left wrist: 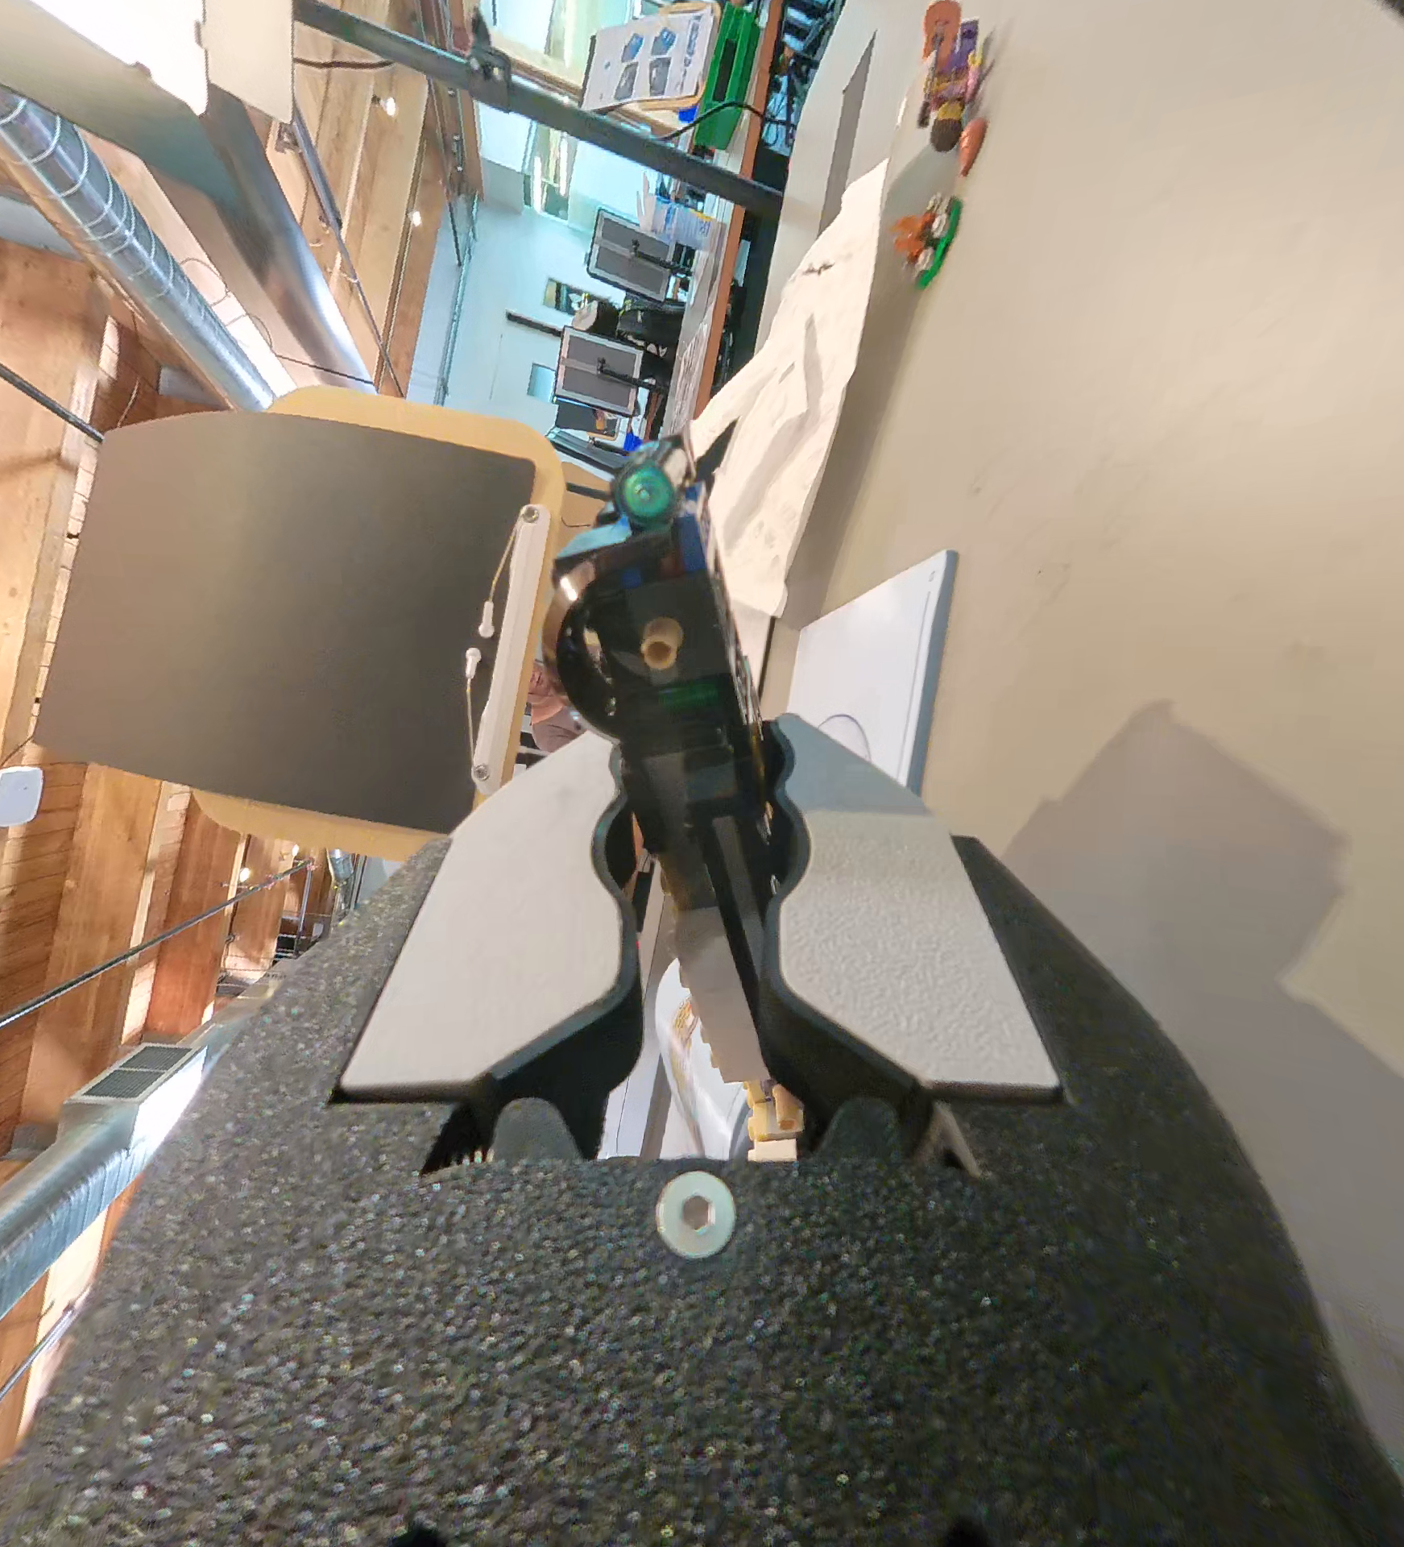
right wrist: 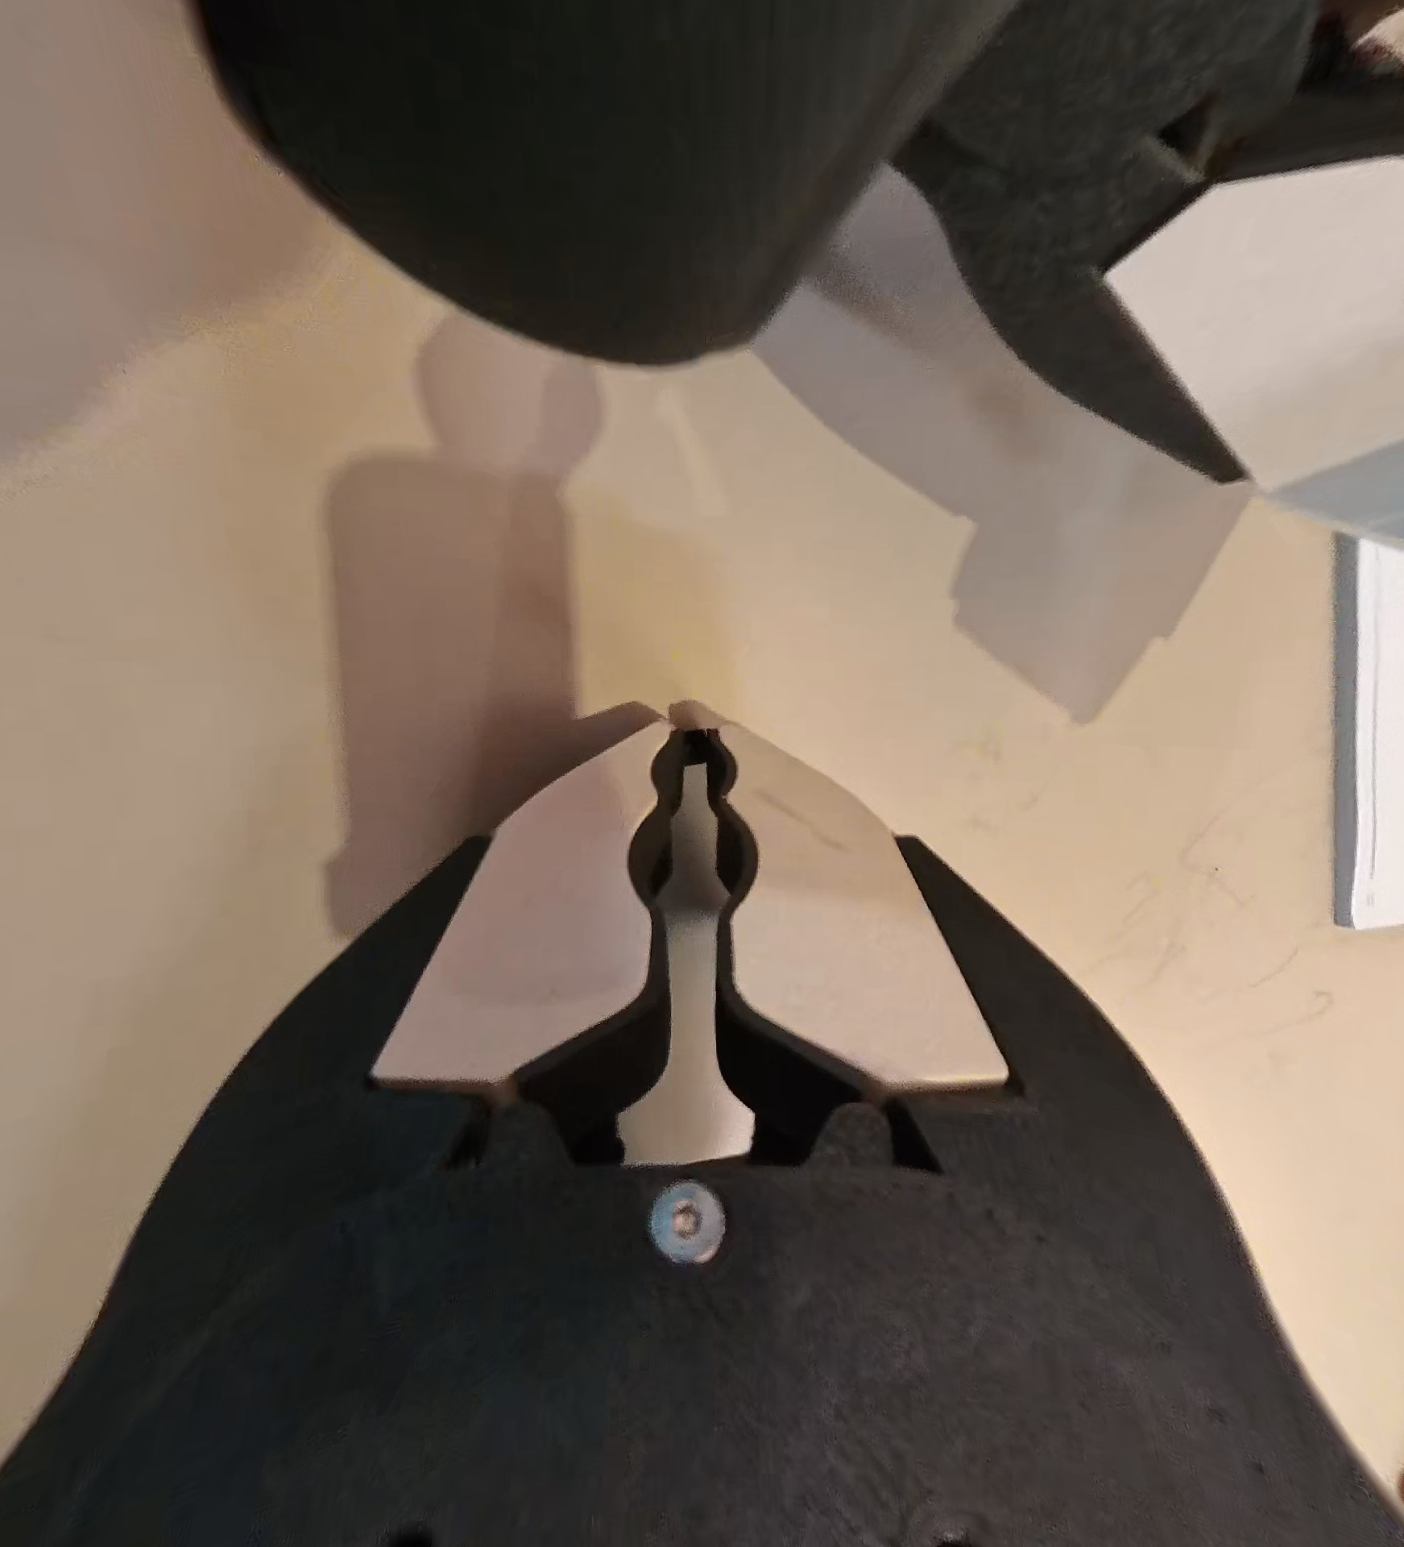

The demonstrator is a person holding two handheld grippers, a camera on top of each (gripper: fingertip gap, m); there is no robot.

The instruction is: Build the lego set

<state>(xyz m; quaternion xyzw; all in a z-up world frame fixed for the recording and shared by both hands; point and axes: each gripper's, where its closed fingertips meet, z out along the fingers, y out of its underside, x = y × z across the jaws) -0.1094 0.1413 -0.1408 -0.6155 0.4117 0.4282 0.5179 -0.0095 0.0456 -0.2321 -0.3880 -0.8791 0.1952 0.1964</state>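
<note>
Left hand-held gripper point(left wrist: 702, 804) clamped on rigid, light-looking black brick model point(left wrist: 665, 670), likely fragile at joints; right hand-held gripper point(right wrist: 686, 732) pinched together over bench point(right wrist: 179, 586).

bare tabletop point(right wrist: 179, 586) ahead; other gripper's body point(right wrist: 556, 167) blocks overhead.

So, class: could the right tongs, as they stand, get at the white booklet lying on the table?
Probably yes. The right tongs hang shut over bare table, and the white booklet lies flat off to their right with nothing between. The dark left gripper sits farther ahead, off that path.
</note>
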